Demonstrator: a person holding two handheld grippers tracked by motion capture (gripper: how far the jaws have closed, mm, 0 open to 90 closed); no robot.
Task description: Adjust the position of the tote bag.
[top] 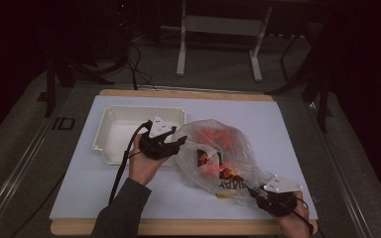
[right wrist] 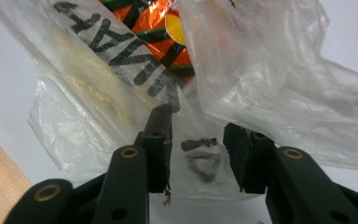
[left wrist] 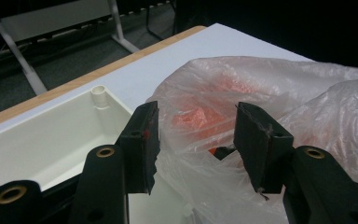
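A crumpled clear plastic bag [top: 218, 148] lies on the white mat, with orange snack packets [top: 223, 171] showing through it. My left gripper [top: 181, 141] is at the bag's left edge, beside the tray, and stands open. In the left gripper view its jaws [left wrist: 196, 140] are wide apart with bag film [left wrist: 242, 84] just beyond them. My right gripper [top: 253, 191] is at the bag's near right corner. In the right gripper view it is open [right wrist: 198, 149]; printed bag film [right wrist: 261, 84] lies loose in the gap, and an orange packet [right wrist: 158, 28] sits farther in.
An empty white tray [top: 114, 119] stands left of the bag, close to my left hand; its rim [left wrist: 98, 93] is next to my left jaw. The mat [top: 278, 124] rests on a wooden tabletop [top: 188, 93]. Frame legs [top: 181, 54] and cables lie on the floor behind.
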